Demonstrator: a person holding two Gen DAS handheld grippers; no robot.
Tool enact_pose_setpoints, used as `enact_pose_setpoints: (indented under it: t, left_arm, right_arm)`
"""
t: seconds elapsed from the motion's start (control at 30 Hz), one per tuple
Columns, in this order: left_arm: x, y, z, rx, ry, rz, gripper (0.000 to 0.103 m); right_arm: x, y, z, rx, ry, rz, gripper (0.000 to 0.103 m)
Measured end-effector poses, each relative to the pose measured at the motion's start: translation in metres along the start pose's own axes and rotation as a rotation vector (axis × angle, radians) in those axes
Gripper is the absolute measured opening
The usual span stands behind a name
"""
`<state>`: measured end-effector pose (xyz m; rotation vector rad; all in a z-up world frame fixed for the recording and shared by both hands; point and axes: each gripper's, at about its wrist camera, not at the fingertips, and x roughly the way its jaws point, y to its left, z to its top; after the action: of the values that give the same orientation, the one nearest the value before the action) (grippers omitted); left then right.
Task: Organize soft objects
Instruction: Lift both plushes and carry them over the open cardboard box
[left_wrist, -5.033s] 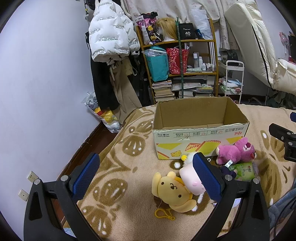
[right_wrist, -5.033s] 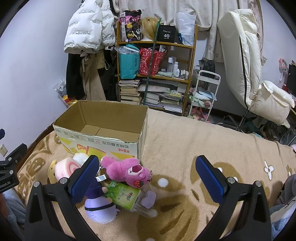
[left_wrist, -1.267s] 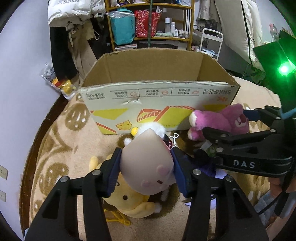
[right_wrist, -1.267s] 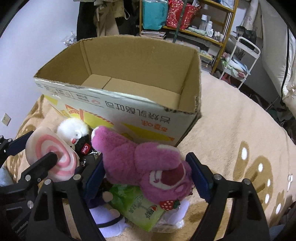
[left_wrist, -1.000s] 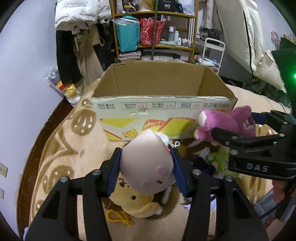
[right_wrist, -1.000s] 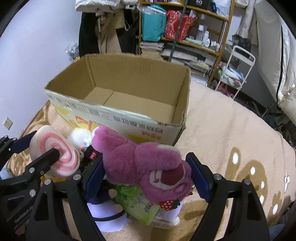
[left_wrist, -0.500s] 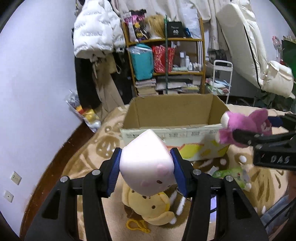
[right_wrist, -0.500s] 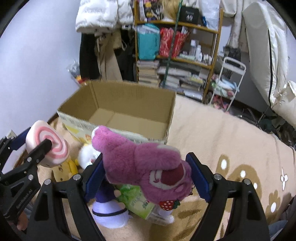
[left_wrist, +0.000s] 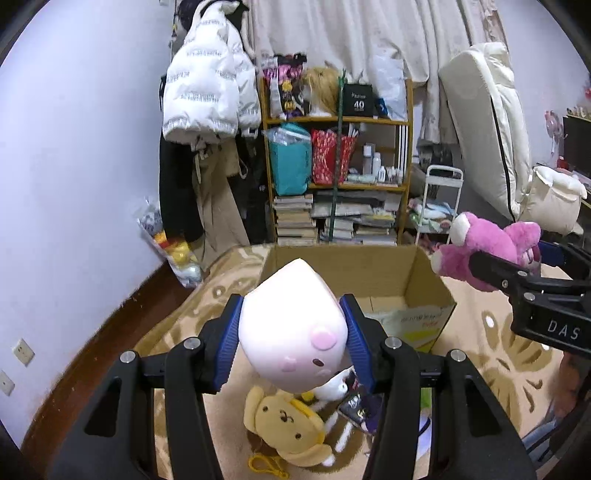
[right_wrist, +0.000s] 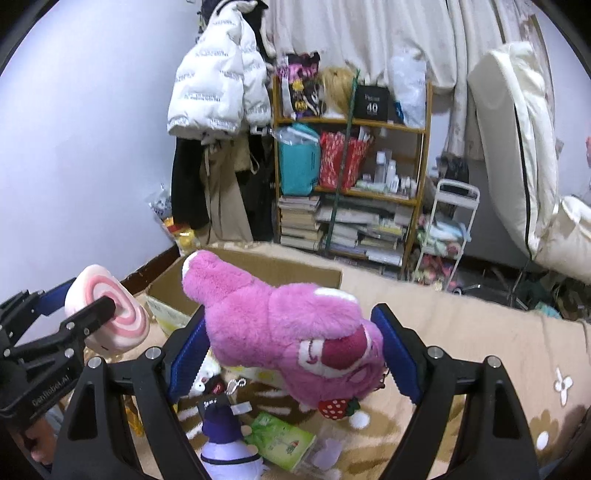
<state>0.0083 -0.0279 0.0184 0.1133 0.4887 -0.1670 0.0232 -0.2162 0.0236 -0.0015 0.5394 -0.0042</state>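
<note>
My left gripper (left_wrist: 291, 343) is shut on a pink swirl-roll plush (left_wrist: 291, 328) and holds it in the air in front of the open cardboard box (left_wrist: 424, 280). My right gripper (right_wrist: 291, 350) is shut on a magenta bear plush (right_wrist: 288, 321), lifted near the box's right side; the bear also shows in the left wrist view (left_wrist: 487, 254), and the roll plush in the right wrist view (right_wrist: 107, 314). On the blanket below lie a yellow dog plush (left_wrist: 284, 428), a white plush (left_wrist: 332, 387) and a purple plush (right_wrist: 225, 439).
A green tissue pack (right_wrist: 280, 439) lies on the beige patterned blanket (right_wrist: 480, 332). Behind the box stand a cluttered wooden shelf (left_wrist: 336, 177), hanging coats (left_wrist: 207, 110), a white cart (left_wrist: 441, 195) and a leaning mattress (left_wrist: 491, 125).
Both grippers have risen with their plush toys and tilted up, so more of the room shows. The box and the toys on the blanket now sit lower and farther off.
</note>
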Motion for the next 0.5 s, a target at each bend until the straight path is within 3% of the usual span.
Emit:
enact_pose_setpoints:
  t: [0.5]
  left_arm:
    - [-0.006, -0.010, 0.047, 0.062, -0.143, 0.002, 0.052]
  right_arm:
    - [-0.002, -0.008, 0.030, 0.028, -0.097, 0.008, 0.089]
